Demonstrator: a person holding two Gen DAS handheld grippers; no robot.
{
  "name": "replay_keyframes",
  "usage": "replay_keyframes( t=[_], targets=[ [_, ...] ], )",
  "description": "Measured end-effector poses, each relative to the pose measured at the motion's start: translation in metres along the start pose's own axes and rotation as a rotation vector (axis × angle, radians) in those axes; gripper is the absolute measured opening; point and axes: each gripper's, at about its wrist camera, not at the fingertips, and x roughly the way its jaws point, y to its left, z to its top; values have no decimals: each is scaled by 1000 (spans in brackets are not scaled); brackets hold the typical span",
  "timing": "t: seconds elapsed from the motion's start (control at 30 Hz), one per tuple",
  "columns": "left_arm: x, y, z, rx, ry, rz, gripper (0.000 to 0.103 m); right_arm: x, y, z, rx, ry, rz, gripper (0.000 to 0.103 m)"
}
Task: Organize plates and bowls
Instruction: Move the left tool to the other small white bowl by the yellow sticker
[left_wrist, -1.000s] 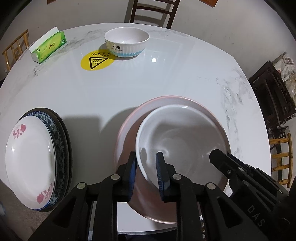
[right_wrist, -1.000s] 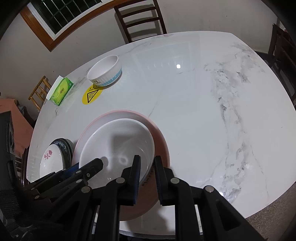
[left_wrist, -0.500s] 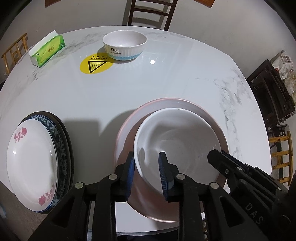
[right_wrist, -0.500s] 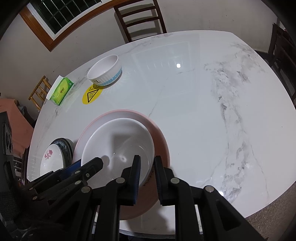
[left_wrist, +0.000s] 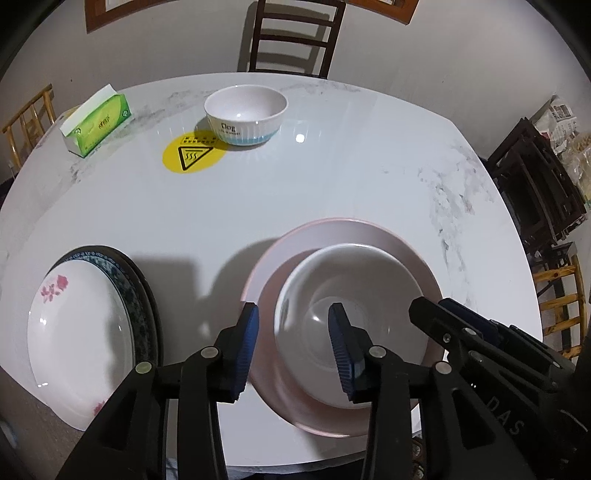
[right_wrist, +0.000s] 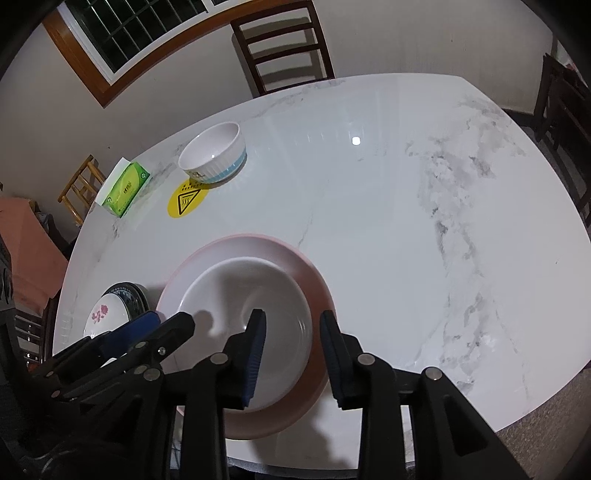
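- Nearest us, the left tool (left_wrist: 291, 343) has its ribbed blue pads (left_wrist: 246, 347) parting, astride the near-left rim of the white bowl (left_wrist: 354, 295) without pressing it.
- The right tool (right_wrist: 291, 350) is opening too, its pads either side of the bowl's near-right rim, clear of it.
- We see the smooth, glossy white bowl sitting inside a wide, shallow pink plate (left_wrist: 266, 266) near the tabletop's (left_wrist: 332, 184) front edge.
- Left of it lies a floral white plate (left_wrist: 74, 325) stacked on dark patterned ones (left_wrist: 136, 295).
- Farther off, a ribbed white bowl (left_wrist: 245, 114) stands beside a round yellow warning sticker (left_wrist: 192, 157) and a green tissue box (left_wrist: 98, 122).
- Beyond the marbled tabletop stands a dark wooden chair (left_wrist: 291, 37).
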Motion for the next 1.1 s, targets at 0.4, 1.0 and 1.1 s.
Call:
replay_keyframes(
  t=[0.4, 1.0, 1.1],
  targets=[
    [-15, 13, 9, 25, -63, 27, 40, -10, 13, 21, -70, -40, 5, 31],
    [3, 75, 44, -33, -42, 136, 40, 18, 35, 86, -221, 11, 58, 31],
    [11, 84, 57, -54, -33, 141, 40, 33, 35, 101, -216, 40, 71, 31]
  ],
)
